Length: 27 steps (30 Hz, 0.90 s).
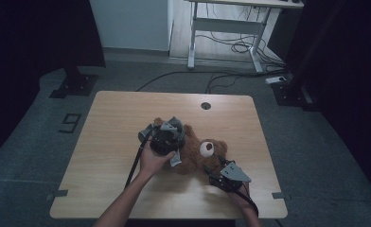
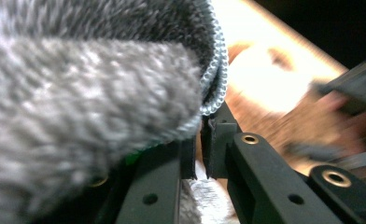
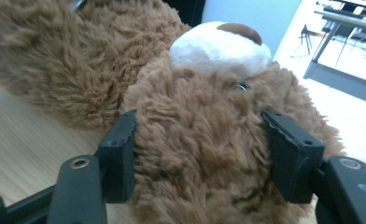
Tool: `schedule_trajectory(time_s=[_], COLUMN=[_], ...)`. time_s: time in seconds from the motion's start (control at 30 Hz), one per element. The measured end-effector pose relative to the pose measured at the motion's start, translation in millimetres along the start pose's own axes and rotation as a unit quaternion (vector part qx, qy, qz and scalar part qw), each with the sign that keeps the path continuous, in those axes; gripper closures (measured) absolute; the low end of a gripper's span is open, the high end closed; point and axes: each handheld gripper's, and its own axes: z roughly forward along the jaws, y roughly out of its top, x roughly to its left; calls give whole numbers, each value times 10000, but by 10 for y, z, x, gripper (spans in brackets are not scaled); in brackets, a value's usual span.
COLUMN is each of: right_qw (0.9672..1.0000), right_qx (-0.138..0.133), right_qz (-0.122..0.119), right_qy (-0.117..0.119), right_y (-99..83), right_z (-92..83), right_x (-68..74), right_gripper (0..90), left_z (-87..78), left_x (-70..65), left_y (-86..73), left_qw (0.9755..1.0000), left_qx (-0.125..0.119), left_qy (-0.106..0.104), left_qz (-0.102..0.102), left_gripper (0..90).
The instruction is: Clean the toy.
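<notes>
Step in hand, as judged: dressing or undressing the teddy bear [image 1: 200,151]; which of the 2 cannot be told from this moment.

Left: the left tool [image 1: 163,140] is over the bear's body near the middle of the table [image 1: 117,113], gripped by the person's left hand [image 1: 153,158]. In the left gripper view its jaws are pressed together, pinching the stitched hem of a grey fleece garment [image 2: 78,93], which drapes up and over the tool. In the high view the grey fabric [image 1: 174,125] is bunched at the bear's lower end.

Right: the right tool [image 1: 216,171] sits at the bear's head, near the table's front right. In the right gripper view the jaws are spread on either side of the brown furry head [image 3: 200,154]; the left pad [image 3: 123,149] just meets the fur, and whether the right pad presses cannot be told. The white muzzle [image 3: 218,46] points upward, so the bear lies on its back.

Next move, as judged: the right tool needs a firm hold on the head to anchor the bear, so that the left tool can draw the hem along the body without dragging the toy across the table.
</notes>
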Motion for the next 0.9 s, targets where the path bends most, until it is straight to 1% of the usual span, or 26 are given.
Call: schedule_trajectory(time_s=[0.03,0.07,0.1,0.13,0.17,0.2,0.23,0.27,0.37,0.43,0.47,0.53,0.57,0.6,0.67,0.7,0.73,0.77,0.8,0.83,0.87,0.9], right_qw=[9998,9998,9994,9985,9967,9952,9942,9935,9938,9922,9902,9892,9889,9886,9893,9895,9898,9902,9905,9908,9911,9911], right_qx=[-7,-7,-14,-60,-110,-117,-86,3,281,418,491,512,527,539,553,562,562,556,554,566,564,558], right_qz=[196,196,308,503,763,938,1041,1126,1078,1177,1308,1369,1384,1399,1342,1322,1302,1279,1255,1226,1201,1198], right_qy=[101,101,144,201,253,255,241,173,-46,-56,-34,-104,-136,-159,-175,-159,-138,-119,-114,-126,-133,-137], right_y=[6,6,13,25,49,69,84,97,78,55,37,25,25,26,26,25,21,17,14,12,8,5], right_z=[-25,-25,-37,-53,-73,-82,-82,-71,-15,21,39,46,47,44,40,38,36,34,32,30,29,31], right_x=[-26,-26,-37,-54,-78,-95,-104,-106,-81,-90,-105,-113,-116,-119,-119,-121,-124,-125,-123,-120,-120,-118], right_gripper=[321,321,306,291,262,227,199,183,136,128,150,218,252,305,361,378,387,391,393,394,394,394], left_z=[4,-1,-13,-23,-31,-36,-43,-51,-86,-122,-138,-186,-234,-260,-321,-339,-350,-365,-378,-396,-411,-435], left_x=[32,51,63,57,48,40,26,19,19,33,43,77,125,160,297,385,480,564,637,710,757,815], left_y=[-40,-67,-97,-131,-153,-169,-191,-207,-259,-306,-321,-353,-378,-393,-461,-516,-586,-661,-741,-822,-879,-960], left_qw=[10000,9999,9998,9998,9998,9998,9998,9998,9997,9996,9996,9996,9997,9997,9991,9987,9981,9972,9962,9952,9946,9937], left_qx=[-29,-64,-79,-97,-109,-123,-137,-138,-157,-196,-208,-231,-209,-186,-75,-1,41,104,152,162,147,191], left_qy=[-45,-89,-117,-98,-88,-90,-90,-97,-148,-182,-178,-102,36,111,331,399,364,407,513,533,510,580], left_qz=[-73,-127,-160,-141,-130,-126,-109,-90,-79,-110,-116,-129,-111,-137,-236,-330,-488,-622,-693,-801,-896,-936], left_gripper=[846,846,847,847,848,848,847,848,849,848,848,848,848,848,848,850,850,850,850,849,849,849])
